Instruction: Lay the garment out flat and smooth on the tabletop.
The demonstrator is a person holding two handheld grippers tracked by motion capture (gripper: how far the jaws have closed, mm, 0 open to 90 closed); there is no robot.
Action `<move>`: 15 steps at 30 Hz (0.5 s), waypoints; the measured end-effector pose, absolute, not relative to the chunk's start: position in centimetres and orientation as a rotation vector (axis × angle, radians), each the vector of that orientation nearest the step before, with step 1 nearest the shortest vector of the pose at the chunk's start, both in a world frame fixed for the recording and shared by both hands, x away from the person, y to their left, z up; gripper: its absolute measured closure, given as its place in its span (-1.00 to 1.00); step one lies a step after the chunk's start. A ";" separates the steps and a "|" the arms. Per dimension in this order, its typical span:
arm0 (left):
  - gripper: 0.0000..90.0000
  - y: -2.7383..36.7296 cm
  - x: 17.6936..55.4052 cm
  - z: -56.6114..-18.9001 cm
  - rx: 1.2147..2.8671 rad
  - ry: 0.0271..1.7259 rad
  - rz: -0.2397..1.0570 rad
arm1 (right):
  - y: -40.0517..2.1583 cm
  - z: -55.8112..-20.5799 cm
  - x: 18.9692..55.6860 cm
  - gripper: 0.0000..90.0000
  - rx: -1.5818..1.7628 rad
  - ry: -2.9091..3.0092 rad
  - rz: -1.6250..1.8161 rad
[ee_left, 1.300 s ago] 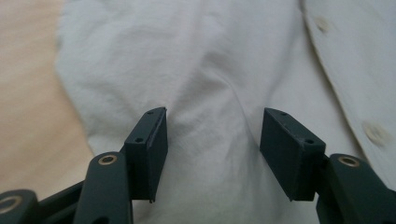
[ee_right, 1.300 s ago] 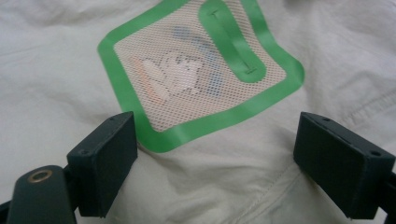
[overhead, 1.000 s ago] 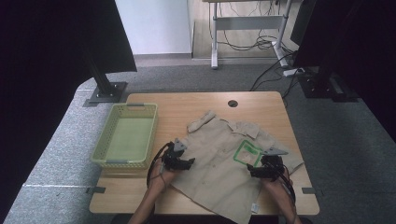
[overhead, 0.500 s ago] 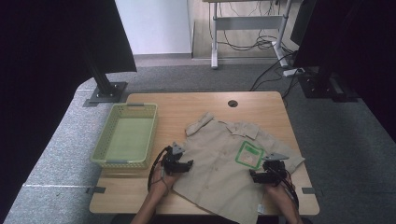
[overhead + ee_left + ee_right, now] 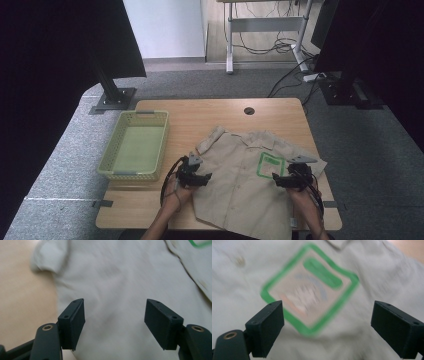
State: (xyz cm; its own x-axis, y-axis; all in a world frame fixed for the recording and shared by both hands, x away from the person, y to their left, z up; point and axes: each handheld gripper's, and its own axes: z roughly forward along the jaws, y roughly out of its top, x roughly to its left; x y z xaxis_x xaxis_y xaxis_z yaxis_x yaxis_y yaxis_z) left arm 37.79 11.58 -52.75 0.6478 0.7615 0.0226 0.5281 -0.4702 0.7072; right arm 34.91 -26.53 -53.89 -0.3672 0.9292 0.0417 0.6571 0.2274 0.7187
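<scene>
A beige short-sleeved shirt (image 5: 240, 175) lies spread face up on the wooden table (image 5: 200, 115), its hem hanging over the near edge. A green-bordered patch (image 5: 270, 165) sits on its chest. My left gripper (image 5: 204, 178) is open at the shirt's left edge, just below the left sleeve (image 5: 50, 255), its jaws wide over plain cloth (image 5: 115, 290). My right gripper (image 5: 278, 181) is open at the shirt's right side, jaws spread on either side of the patch (image 5: 312, 290). Neither holds anything.
A pale green plastic basket (image 5: 135, 145) stands on the table's left half, with nothing in it. A round cable hole (image 5: 249, 111) is near the far edge. Black monitor stands and cables lie on the floor beyond the table.
Both grippers have drawn back toward the near edge of the table. The shirt lies as it did.
</scene>
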 end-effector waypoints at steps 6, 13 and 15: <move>-0.33 11.8 41.3 -53.4 2.168 1.086 0.502 | -24.1 -55.0 37.1 -0.77 1.477 2.113 0.916; -0.33 11.0 44.6 -52.2 2.188 1.072 0.535 | -24.0 -56.1 37.2 -0.79 1.441 2.104 0.910; -0.38 10.1 45.6 -52.5 2.207 1.086 0.568 | -24.2 -56.2 37.0 -0.79 1.423 2.105 0.928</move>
